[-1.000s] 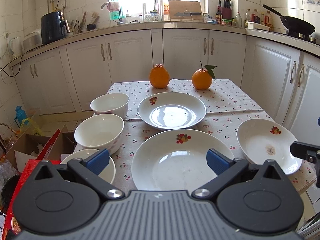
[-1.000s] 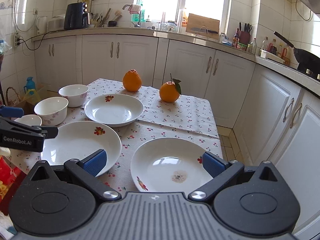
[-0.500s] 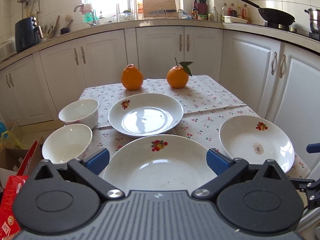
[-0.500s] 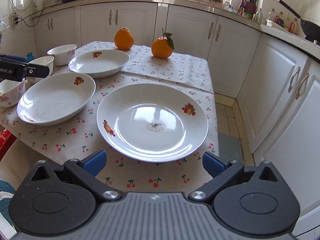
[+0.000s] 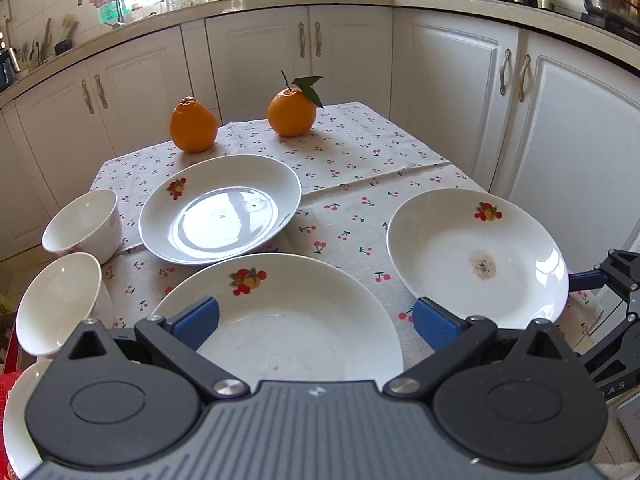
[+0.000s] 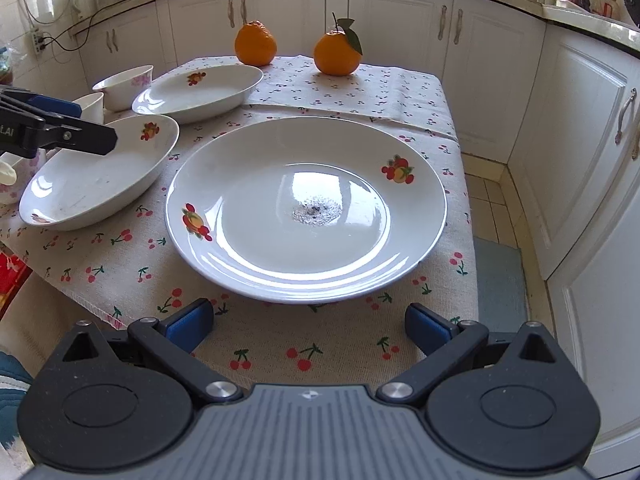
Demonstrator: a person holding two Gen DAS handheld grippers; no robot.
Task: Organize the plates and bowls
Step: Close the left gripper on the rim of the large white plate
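Three white fruit-print plates lie on the cherry tablecloth: a near-left plate (image 5: 296, 320), a far plate (image 5: 220, 208) and a stained right plate (image 5: 476, 256), which is close in the right wrist view (image 6: 306, 208). Two white bowls (image 5: 82, 226) (image 5: 56, 300) stand at the table's left edge, with a third rim (image 5: 16, 420) below. My left gripper (image 5: 316, 320) is open over the near-left plate's near rim. My right gripper (image 6: 308, 326) is open, just short of the stained plate's near edge.
Two oranges (image 5: 194, 124) (image 5: 292, 112) sit at the far end of the table. White cabinets (image 5: 460, 92) surround it closely on the far and right sides. The table's near edge (image 6: 92, 308) drops off by the right gripper. A red box (image 6: 10, 276) lies below left.
Both grippers have moved forward and lower toward the plates. The stained plate now fills the right wrist view. The left view has swung right. Both stay open.
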